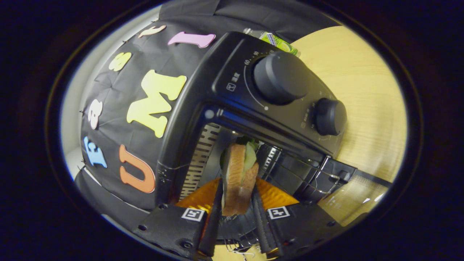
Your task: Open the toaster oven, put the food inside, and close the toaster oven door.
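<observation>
Pale wood table point(366, 90) w/ black cloth booth wall behind. Black toaster oven point(203, 101) stands on it, view tilted; door point(337, 174) swung open, wire rack point(304, 170) visible inside the cavity. Two round knobs on control panel: larger knob point(281, 78), smaller knob point(330, 116). Gripper point(237, 197) clamped on sandwich point(239, 177), both fingers pressing its sides; sandwich held on edge at the oven mouth, just in front of rack. Green packet point(279, 40) behind oven.
</observation>
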`<state>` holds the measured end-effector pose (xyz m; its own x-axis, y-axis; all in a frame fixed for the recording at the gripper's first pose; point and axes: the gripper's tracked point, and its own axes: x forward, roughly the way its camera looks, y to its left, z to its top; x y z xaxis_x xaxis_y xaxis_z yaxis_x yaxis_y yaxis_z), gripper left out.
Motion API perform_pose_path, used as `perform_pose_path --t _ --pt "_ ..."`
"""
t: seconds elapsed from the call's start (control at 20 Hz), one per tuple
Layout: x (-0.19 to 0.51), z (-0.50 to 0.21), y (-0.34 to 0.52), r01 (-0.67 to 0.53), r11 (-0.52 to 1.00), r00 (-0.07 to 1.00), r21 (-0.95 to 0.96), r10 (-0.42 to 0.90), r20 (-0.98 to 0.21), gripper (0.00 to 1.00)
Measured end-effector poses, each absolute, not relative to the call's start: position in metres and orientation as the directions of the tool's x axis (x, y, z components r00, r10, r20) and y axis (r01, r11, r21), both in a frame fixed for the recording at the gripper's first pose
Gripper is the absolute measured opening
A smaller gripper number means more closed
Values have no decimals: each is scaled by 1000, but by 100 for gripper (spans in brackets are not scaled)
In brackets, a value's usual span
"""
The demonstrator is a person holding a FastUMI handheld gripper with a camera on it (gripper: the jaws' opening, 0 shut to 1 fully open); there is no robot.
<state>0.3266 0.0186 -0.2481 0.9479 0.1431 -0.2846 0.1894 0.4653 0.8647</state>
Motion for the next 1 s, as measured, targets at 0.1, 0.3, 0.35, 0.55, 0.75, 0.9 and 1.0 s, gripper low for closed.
perform_pose_path --t 0.1,0.3,0.35,0.55,0.75,0.9,1.0 --pt "327 -249 21 193 474 944 859 148 -294 63" --pt "327 -248 25 154 576 946 803 148 -287 66" --pt "326 -248 27 142 620 945 772 148 -292 68" --pt "319 -250 39 78 786 939 613 149 -311 82" --pt "316 -260 42 39 893 923 448 140 -358 92" --pt "307 -268 52 -8 944 897 329 152 -415 93" --pt "297 -275 58 -25 973 873 231 133 -470 93"
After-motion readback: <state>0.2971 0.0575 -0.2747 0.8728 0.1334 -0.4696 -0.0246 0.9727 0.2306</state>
